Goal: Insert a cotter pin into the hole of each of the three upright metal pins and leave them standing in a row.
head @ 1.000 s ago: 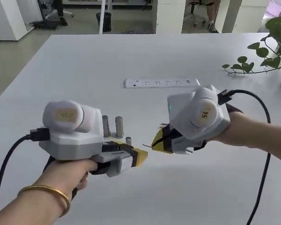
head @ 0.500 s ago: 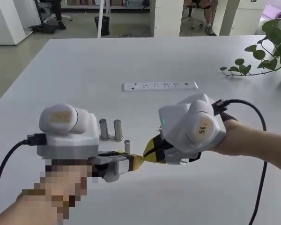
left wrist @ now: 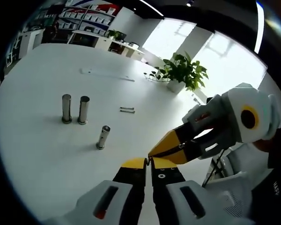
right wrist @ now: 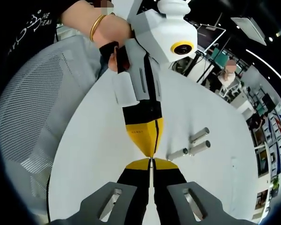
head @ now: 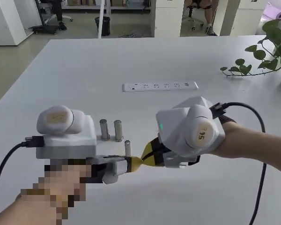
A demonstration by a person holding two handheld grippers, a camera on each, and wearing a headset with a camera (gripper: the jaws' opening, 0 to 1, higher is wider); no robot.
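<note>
A: Where's a cotter pin?
B: Lying on the table, near the three standing metal pins. Probably light, springy, slippery: pinch its head.
A: Jaws?
B: Left gripper and right gripper are both closed, tips touching. Whether they pinch anything, I can't tell.

This is an open-plan office. A big white desk carries a power strip near its middle and a plant at its right edge. Beyond the far edge stand wheeled chairs, a bin and white cabinets. The left gripper view shows shelves and large windows. The right gripper view shows a mesh chair and monitors.
</note>
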